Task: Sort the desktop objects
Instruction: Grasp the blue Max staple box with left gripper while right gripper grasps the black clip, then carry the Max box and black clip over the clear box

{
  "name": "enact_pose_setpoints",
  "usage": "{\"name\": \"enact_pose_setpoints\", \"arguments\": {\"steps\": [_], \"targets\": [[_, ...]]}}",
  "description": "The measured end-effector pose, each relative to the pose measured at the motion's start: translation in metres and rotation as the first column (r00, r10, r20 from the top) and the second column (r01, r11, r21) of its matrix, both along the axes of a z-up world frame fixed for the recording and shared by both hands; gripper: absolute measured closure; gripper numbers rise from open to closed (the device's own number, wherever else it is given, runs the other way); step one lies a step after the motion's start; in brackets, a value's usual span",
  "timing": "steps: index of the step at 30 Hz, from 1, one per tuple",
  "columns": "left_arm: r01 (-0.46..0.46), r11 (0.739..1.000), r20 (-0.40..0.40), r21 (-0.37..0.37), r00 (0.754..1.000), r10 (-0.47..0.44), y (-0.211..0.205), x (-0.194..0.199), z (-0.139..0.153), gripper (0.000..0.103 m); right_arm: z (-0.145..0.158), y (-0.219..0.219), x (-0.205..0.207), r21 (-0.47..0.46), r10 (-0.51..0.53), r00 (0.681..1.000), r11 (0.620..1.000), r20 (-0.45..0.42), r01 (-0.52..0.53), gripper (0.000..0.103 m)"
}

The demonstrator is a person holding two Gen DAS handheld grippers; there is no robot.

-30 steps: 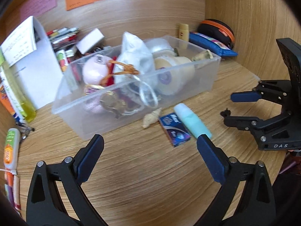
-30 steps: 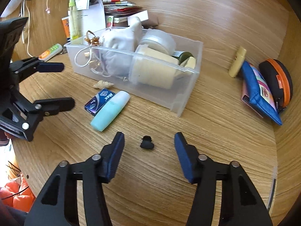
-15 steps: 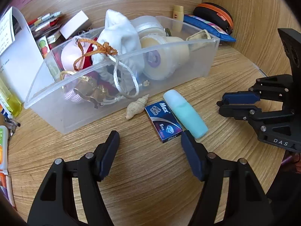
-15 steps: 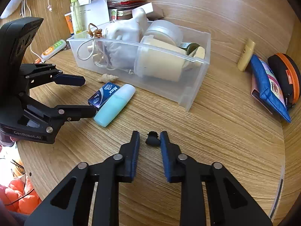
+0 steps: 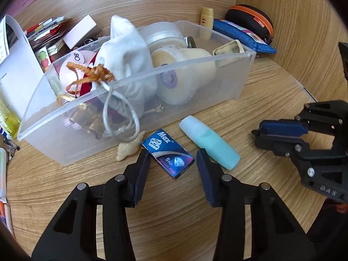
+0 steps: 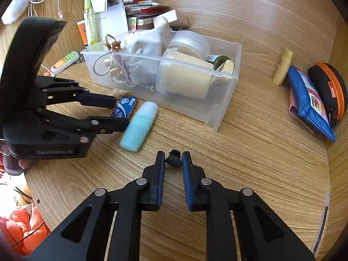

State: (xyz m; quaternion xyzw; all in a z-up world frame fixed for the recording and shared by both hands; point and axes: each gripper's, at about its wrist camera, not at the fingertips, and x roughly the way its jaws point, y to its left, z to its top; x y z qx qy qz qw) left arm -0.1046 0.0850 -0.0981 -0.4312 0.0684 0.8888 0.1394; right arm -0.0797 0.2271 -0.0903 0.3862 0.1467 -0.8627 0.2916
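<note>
A clear plastic bin (image 5: 195, 91) (image 6: 226, 100) holds a white pouch, cream jars and trinkets. In front of it lie a blue Max blade box (image 5: 168, 153) (image 6: 124, 106), a teal tube (image 5: 209, 145) (image 6: 139, 127) and a small seashell (image 5: 128, 149) (image 6: 119, 91). My left gripper (image 5: 174, 159) (image 6: 120, 113) is open, its fingers either side of the blue box. My right gripper (image 6: 173, 159) (image 5: 257, 136) has closed onto a small black clip (image 6: 173, 158) on the desk.
A blue pouch (image 6: 308, 102), a black-and-orange case (image 6: 328, 87) and a yellow tube (image 6: 282, 67) lie at the right by the curved wooden wall. Papers, a white card box and bottles (image 6: 102, 21) stand behind the bin. The desk edge is near on the left.
My left gripper moved forward and narrowed around the blue box. My right gripper closed from wide open onto the black clip.
</note>
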Motion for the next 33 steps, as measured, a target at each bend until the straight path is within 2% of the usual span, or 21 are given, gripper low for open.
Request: {"name": "enact_pose_setpoints", "arguments": {"steps": [7,8,9,13,18,22,33], "targets": [[-0.024,1.0,-0.001,0.0,1.0,0.024,0.001,-0.011,0.002,0.059,0.003,0.008,0.008,-0.03,0.003,1.0,1.0,-0.004,-0.003,0.089],[-0.026,1.0,-0.003,-0.004,1.0,0.026,0.001,-0.012,0.002,0.062,0.003,0.007,0.008,-0.032,0.003,1.0,0.999,-0.005,-0.003,0.089],[-0.044,0.999,-0.008,-0.009,0.999,0.044,0.0,-0.013,0.003,0.072,0.003,0.007,0.009,-0.034,0.005,1.0,0.999,-0.009,-0.005,0.089],[-0.06,0.998,-0.005,0.005,0.998,0.06,-0.008,-0.012,0.004,0.077,0.005,0.008,0.009,-0.047,0.005,1.0,0.999,-0.023,-0.006,0.089],[-0.077,0.997,-0.001,0.025,0.997,0.077,-0.017,-0.008,0.004,0.077,0.005,0.009,0.008,-0.061,0.001,1.0,0.998,-0.018,-0.002,0.089],[-0.087,0.993,-0.012,0.074,0.996,0.088,-0.027,0.004,0.008,0.077,0.005,0.01,0.006,-0.062,-0.005,1.0,0.998,-0.017,0.004,0.089],[-0.11,0.991,-0.103,0.07,0.988,0.117,-0.041,0.033,0.019,0.077,0.006,0.012,0.004,-0.062,-0.027,1.0,0.998,-0.011,0.027,0.089]]}}
